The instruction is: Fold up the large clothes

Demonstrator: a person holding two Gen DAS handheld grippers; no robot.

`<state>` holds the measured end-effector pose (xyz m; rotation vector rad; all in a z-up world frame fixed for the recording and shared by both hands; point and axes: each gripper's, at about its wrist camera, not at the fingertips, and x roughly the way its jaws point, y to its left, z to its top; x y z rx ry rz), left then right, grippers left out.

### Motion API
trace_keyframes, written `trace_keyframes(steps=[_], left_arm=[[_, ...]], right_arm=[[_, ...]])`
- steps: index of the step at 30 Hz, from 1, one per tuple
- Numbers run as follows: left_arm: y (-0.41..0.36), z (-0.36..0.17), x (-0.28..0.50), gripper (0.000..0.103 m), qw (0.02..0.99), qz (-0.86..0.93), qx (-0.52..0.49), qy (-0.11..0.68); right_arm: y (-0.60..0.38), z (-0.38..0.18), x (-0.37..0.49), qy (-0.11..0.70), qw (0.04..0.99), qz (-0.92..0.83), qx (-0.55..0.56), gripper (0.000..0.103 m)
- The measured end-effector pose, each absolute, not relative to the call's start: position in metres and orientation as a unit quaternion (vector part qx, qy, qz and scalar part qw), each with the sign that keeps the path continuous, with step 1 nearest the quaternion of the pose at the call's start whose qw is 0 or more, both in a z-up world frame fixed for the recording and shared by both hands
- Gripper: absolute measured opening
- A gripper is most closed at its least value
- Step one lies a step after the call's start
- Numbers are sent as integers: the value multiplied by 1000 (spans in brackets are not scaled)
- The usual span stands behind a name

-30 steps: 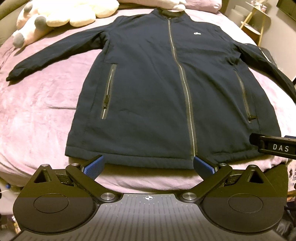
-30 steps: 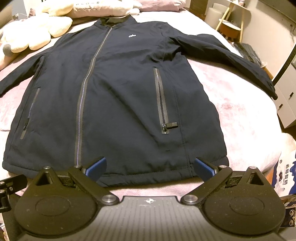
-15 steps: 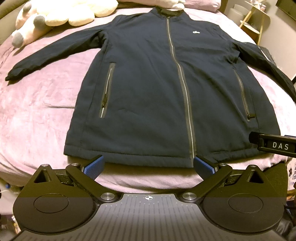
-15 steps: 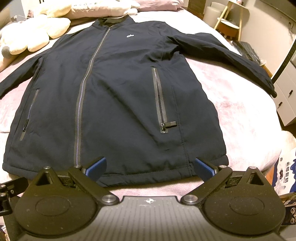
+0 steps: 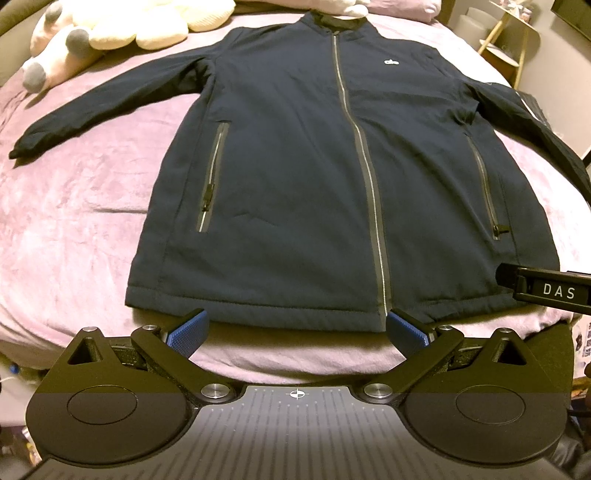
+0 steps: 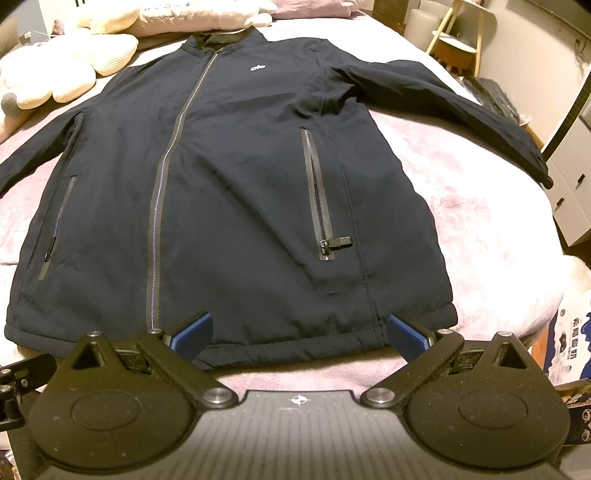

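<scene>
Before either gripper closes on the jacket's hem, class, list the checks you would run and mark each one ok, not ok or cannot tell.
1. Jacket lying flat, front up: ok.
2. Main zipper closed down to the hem: ok.
3. Both sleeves spread out to the sides, left sleeve and right sleeve: ok.
4. Left gripper open, at the hem: ok.
5. Right gripper open, at the hem: ok.
6. Plush toy clear of the left sleeve: cannot tell.
</scene>
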<state>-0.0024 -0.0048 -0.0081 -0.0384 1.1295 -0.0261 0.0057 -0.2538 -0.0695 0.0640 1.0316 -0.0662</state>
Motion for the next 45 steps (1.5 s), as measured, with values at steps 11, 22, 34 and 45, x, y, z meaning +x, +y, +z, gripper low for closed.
trace_keyframes(steps=[11,22,34,45], left_arm=[[-4,-10,-2,103,842,-16,-21,538],[-5,-9,-2,103,841,-18,-22,540],[-5,-9,-2,103,841,-18,-22,540],[-6,-9,-3,103,841,-18,-23,540]], right_arm=[[-254,-70,6,493,869,-32,31,100],[-255,-71,4,493,868,-32,34,100],[-257,-71,3,493,868,-30,42,100],[-259,-71,2,493,868,-26,46,100]])
